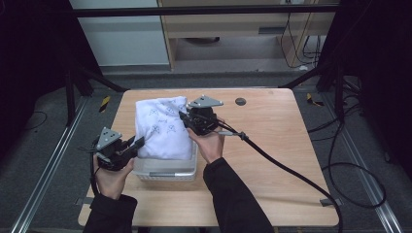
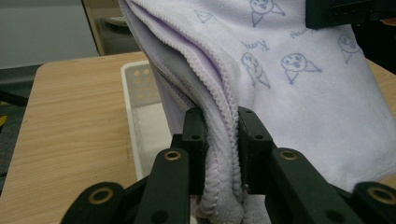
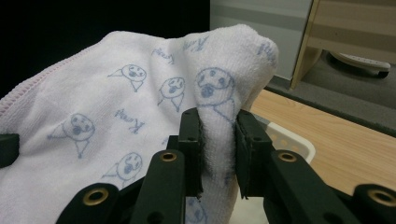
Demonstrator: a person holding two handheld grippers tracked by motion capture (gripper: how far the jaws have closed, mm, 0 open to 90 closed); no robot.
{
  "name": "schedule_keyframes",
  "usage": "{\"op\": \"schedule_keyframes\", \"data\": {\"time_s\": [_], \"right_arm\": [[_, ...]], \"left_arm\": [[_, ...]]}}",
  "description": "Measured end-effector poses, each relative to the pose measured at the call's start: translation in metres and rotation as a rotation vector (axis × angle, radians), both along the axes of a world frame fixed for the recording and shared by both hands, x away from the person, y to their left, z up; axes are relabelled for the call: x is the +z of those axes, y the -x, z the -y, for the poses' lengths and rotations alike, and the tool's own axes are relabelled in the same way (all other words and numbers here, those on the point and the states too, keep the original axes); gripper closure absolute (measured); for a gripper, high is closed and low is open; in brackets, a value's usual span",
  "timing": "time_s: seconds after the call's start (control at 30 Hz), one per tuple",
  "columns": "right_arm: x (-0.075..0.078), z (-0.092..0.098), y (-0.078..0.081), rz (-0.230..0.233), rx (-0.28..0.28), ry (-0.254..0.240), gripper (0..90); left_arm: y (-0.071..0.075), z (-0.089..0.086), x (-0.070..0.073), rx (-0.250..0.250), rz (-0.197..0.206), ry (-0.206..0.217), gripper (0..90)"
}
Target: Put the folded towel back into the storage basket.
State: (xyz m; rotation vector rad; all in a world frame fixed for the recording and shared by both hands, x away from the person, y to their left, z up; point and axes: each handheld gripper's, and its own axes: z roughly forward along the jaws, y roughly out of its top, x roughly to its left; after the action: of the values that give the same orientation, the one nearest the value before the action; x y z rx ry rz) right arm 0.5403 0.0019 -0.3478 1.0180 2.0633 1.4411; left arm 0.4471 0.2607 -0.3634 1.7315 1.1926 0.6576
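A folded white towel [image 1: 163, 128] printed with small blue dog faces hangs between my two grippers above a white plastic basket [image 1: 167, 171]. My left gripper [image 1: 138, 143] is shut on the towel's stitched edges [image 2: 219, 140] at its near left corner. My right gripper [image 1: 184, 118] is shut on a fold of the towel [image 3: 219, 140] at its far right side. In the left gripper view the towel [image 2: 289, 79] stretches away toward the other gripper's black body [image 2: 350, 11]. The towel's lower part hides much of the basket's inside.
The basket stands on a light wooden table [image 1: 272, 145]. A small dark round disc [image 1: 240, 101] lies near the table's far edge. A black cable [image 1: 291, 170] trails from my right gripper across the table's right side. Beyond the table stand a wooden cabinet [image 1: 233, 29] and dark frame legs.
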Motion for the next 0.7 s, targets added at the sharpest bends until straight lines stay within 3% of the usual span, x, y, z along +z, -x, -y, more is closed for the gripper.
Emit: {"op": "schedule_keyframes", "data": {"time_s": [0.47,0.7], "right_arm": [[-0.025,-0.011,-0.013,-0.043,-0.009,0.036,74.8],[-0.028,-0.013,-0.014,-0.047,-0.012,0.029,74.8]], "left_arm": [[-0.014,-0.004,-0.021,0.019,-0.054,-0.027,74.7],[-0.015,-0.005,-0.021,0.024,-0.052,-0.023,74.7]]}}
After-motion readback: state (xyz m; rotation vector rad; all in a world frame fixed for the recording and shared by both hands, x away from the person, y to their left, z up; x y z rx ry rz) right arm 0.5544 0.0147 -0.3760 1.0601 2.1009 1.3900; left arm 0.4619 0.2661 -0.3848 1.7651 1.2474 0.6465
